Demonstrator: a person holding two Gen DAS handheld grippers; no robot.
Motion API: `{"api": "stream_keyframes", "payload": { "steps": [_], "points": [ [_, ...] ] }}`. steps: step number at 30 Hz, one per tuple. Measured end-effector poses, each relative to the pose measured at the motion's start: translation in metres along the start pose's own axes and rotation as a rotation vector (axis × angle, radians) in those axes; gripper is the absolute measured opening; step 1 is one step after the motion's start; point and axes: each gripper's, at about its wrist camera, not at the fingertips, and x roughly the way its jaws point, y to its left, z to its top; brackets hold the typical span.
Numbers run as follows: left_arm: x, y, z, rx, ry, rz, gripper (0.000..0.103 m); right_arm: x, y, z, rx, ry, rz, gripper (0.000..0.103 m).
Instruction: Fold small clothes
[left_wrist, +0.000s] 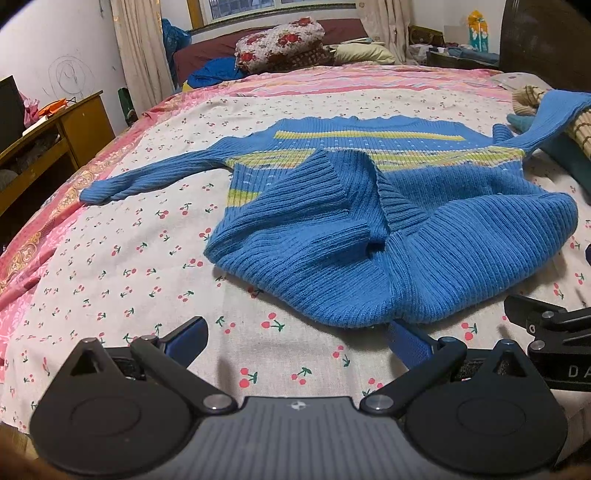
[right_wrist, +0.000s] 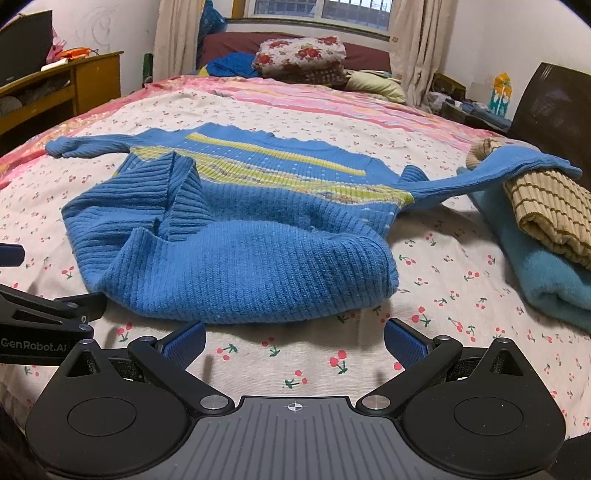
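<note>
Both tongs, left (left_wrist: 297, 341) and right (right_wrist: 294, 341), spread, empty, low over bed (right_wrist: 295, 369). Sweater (right_wrist: 236, 251) just ahead: collar end flipped over the chest, both sleeves unfolded. Folding barely begun.

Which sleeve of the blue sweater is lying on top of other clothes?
The right-hand sleeve of the blue sweater. It drapes over the folded tan striped garment on the teal blanket. The other sleeve lies flat on the cherry-print sheet.

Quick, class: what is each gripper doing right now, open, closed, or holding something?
Left gripper: open, holding nothing, just short of the blue ribbed knit sweater.
Right gripper: open, holding nothing, also near the sweater's front edge.
</note>
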Motion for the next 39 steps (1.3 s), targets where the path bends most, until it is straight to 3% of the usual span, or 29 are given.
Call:
{"api": "stream_keyframes", "payload": {
  "steps": [39],
  "points": [
    [-0.0023, -0.0052, -0.0029, 0.032, -0.004, 0.013, 0.103, 0.0019, 0.0067, -0.0020, -0.037, 0.003, -0.018, 0.102]
  ]
}}
